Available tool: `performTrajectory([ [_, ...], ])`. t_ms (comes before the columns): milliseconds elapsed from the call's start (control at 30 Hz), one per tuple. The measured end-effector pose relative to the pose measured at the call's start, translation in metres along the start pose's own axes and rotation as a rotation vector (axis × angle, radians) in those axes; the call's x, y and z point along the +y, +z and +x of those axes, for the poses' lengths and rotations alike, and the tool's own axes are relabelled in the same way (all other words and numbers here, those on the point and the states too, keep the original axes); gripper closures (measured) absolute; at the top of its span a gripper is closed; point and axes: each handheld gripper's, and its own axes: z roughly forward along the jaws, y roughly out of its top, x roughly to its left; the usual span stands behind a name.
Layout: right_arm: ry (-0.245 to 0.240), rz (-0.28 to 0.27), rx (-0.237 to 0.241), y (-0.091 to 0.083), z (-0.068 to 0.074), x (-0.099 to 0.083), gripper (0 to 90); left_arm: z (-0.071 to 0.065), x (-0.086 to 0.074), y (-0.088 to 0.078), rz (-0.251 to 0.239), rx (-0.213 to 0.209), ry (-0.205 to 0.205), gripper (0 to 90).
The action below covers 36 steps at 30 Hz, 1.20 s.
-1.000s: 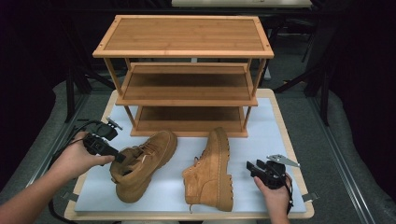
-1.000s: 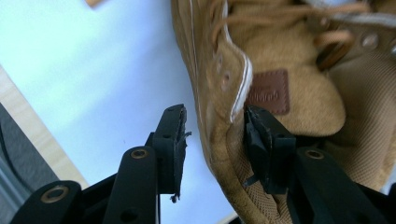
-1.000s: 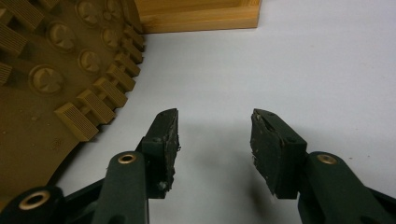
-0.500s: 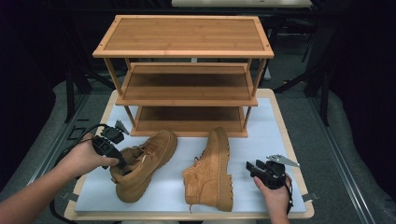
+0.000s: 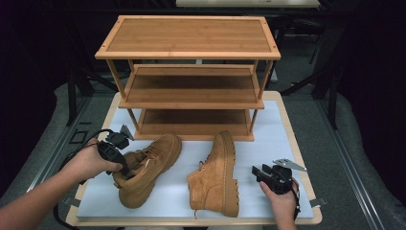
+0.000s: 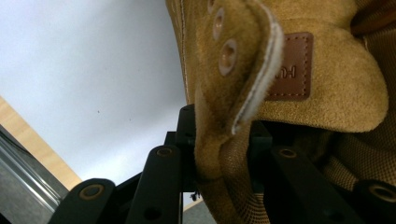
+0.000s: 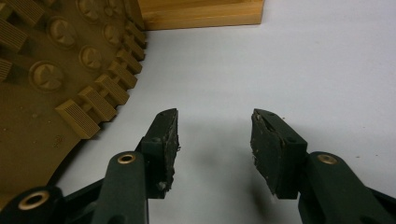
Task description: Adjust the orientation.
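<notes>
Two tan suede boots lie on a white mat (image 5: 271, 140). The left boot (image 5: 152, 165) stands upright with its toe toward the rack. My left gripper (image 5: 123, 168) is at its ankle opening. Its jaws have just been closing, and in the left gripper view (image 6: 220, 136) they press on the boot's collar flap (image 6: 243, 84). The right boot (image 5: 216, 178) lies on its side, lugged sole (image 7: 44, 93) facing my right gripper (image 5: 260, 173). That gripper (image 7: 215, 140) rests open on the mat just right of the sole, with nothing between its pads.
A three-tier bamboo shoe rack (image 5: 189, 87) stands at the back of the mat, its shelves bare; its base (image 7: 201, 11) lies just beyond the right boot. The mat sits on a wood-edged table (image 5: 306, 163), with dark floor around it.
My left gripper has shifted slightly right and down onto the left boot's collar, and its jaws have narrowed around it. The right gripper and both boots have stayed put.
</notes>
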Motion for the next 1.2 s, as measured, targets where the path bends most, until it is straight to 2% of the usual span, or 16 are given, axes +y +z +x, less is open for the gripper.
performTrajectory([
  [167, -0.001, 0.013, -0.002, -0.001, 0.000, 0.000, 50.8, 0.002, 0.003, 0.000, 0.019, -0.021, -0.018, 75.8],
  [300, 0.001, 0.012, -0.005, -0.001, 0.000, 0.000, 50.8, 0.007, 0.003, 0.000, 0.028, -0.064, -0.046, 77.1],
  [433, 0.001, 0.011, -0.003, -0.001, 0.000, 0.000, 50.8, 0.013, 0.001, -0.001, 0.001, -0.147, -0.092, 78.2],
  [600, 0.005, 0.010, -0.001, -0.001, -0.001, 0.000, 50.8, 0.016, -0.006, -0.003, -0.031, -0.285, -0.150, 78.8],
  [633, 0.007, 0.011, -0.002, 0.000, -0.002, 0.000, 50.7, 0.018, -0.007, -0.004, -0.038, -0.300, -0.157, 78.9],
  [733, 0.006, 0.010, -0.001, 0.000, -0.002, 0.000, 50.8, 0.024, -0.011, -0.007, -0.082, -0.371, -0.215, 79.2],
  [867, 0.008, 0.007, -0.002, 0.000, -0.002, 0.000, 50.7, 0.030, -0.016, -0.016, -0.117, -0.448, -0.266, 79.5],
  [933, 0.013, 0.013, -0.006, -0.001, -0.002, 0.000, 50.7, 0.031, -0.019, -0.020, -0.123, -0.469, -0.274, 79.4],
  [1033, 0.016, 0.013, -0.007, -0.002, -0.003, 0.000, 50.7, 0.031, -0.023, -0.026, -0.135, -0.471, -0.277, 79.4],
  [1167, 0.020, 0.002, -0.001, -0.001, -0.004, 0.000, 50.7, 0.032, -0.026, -0.034, -0.152, -0.493, -0.292, 79.4],
  [1200, 0.023, -0.011, 0.000, -0.001, -0.003, 0.000, 50.7, 0.032, -0.027, -0.035, -0.152, -0.497, -0.285, 79.4],
])
